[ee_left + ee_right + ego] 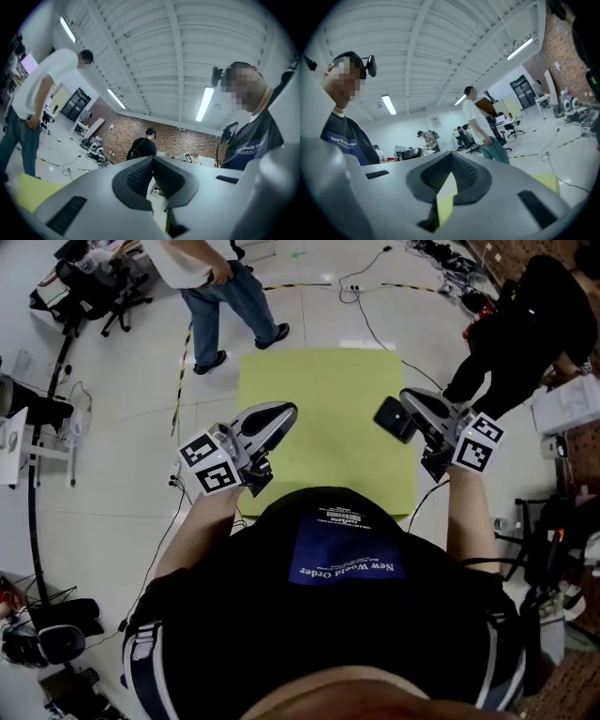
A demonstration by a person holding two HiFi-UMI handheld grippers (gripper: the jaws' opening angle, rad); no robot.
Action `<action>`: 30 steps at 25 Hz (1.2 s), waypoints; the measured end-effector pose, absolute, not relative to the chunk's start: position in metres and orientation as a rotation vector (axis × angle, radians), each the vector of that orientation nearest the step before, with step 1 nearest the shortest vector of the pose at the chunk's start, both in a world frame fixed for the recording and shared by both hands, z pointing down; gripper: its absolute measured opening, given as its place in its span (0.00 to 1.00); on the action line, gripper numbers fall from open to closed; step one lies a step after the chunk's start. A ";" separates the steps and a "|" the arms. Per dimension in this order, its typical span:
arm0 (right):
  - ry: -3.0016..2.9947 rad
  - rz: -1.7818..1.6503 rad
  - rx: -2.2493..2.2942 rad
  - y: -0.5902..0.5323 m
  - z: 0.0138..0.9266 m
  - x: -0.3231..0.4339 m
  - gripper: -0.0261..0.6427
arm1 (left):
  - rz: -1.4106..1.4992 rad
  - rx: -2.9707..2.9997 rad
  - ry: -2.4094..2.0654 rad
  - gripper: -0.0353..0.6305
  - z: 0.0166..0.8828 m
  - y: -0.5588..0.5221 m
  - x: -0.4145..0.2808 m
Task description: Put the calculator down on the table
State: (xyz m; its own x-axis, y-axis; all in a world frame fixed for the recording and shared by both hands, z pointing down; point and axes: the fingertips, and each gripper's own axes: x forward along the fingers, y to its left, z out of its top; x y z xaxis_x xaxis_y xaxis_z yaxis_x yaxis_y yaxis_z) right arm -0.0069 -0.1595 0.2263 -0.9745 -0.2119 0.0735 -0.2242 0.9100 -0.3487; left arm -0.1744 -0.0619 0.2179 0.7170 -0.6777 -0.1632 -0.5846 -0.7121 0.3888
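Apparently past the set-down itself. Can make out the calculator (395, 418) as a small dark slab, seemingly lying flat on the yellow-green table (319, 399), close to its right-hand edge and just off the tip of the right tool (410, 399) in the head view. Cannot settle from there whether touching that tip or merely overlapping it. Looking along the right tool's own jaws, find them pressed together on nothing, with only a sliver of yellow table showing through the gap lower down. Find the same on the left tool (284, 412): jaws closed tip to tip, empty, seen against the table's left side and well apart from the calculator. See both aimed roughly level, out toward ceiling lights (205, 104) and distant people (480, 124) rather than down at the table; read that as lifted clear, not reaching in. Judge this, then, to be the closing step, with the one demand of the task met, taking the dark slab for the calculator at rest. Calls for little next: keep both tools off the table's right edge so as not to nudge the calculator over it, and bring both to rest. If found askew or overhanging, open the right tool and lower it for a gentle correction.
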 end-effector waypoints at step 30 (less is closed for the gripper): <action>-3.009 0.329 0.158 -0.089 0.229 -0.090 0.02 | -0.540 2.585 -1.162 0.06 0.216 0.009 -0.231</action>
State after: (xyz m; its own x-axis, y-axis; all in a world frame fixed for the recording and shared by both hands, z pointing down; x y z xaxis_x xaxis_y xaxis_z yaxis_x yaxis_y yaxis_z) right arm -0.0903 -0.0886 0.2287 -0.9885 -0.0909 0.1212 -0.1149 0.9712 -0.2089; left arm -0.2312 0.0085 0.2156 0.6120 -0.7574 -0.2277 -0.6626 -0.6482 0.3752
